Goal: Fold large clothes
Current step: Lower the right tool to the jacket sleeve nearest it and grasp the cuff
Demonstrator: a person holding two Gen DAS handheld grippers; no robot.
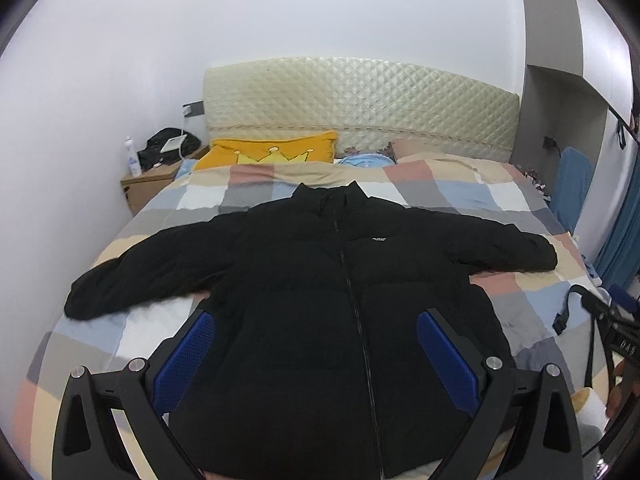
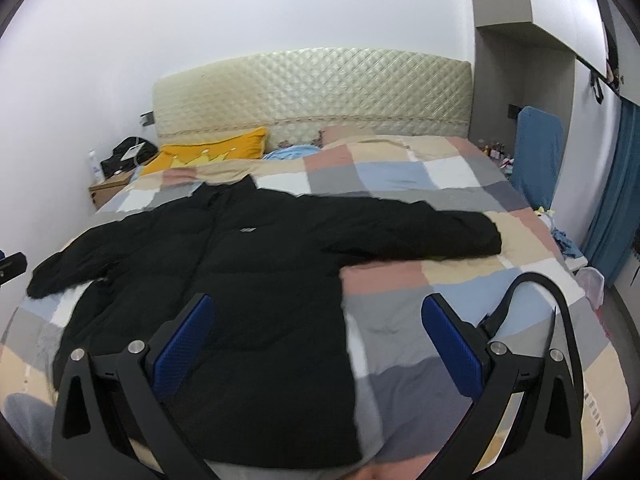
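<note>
A large black puffer jacket [image 1: 320, 300] lies flat and zipped on the checked bedspread [image 1: 520, 304], collar toward the headboard, both sleeves spread out sideways. My left gripper [image 1: 316, 344] is open and empty, held above the jacket's lower front. In the right wrist view the jacket [image 2: 240, 280] fills the left half, its right sleeve [image 2: 420, 232] stretched across the bed. My right gripper [image 2: 316, 340] is open and empty, above the jacket's right hem edge and the bare bedspread [image 2: 440, 280].
A quilted cream headboard [image 1: 360, 108] stands at the far end. A yellow crown pillow [image 1: 272, 152] lies by it. A wooden nightstand [image 1: 148, 184] with a bottle and black bag stands far left. Blue curtain and clutter [image 2: 608, 200] are on the right. The right gripper's body [image 1: 612, 328] shows at the right edge.
</note>
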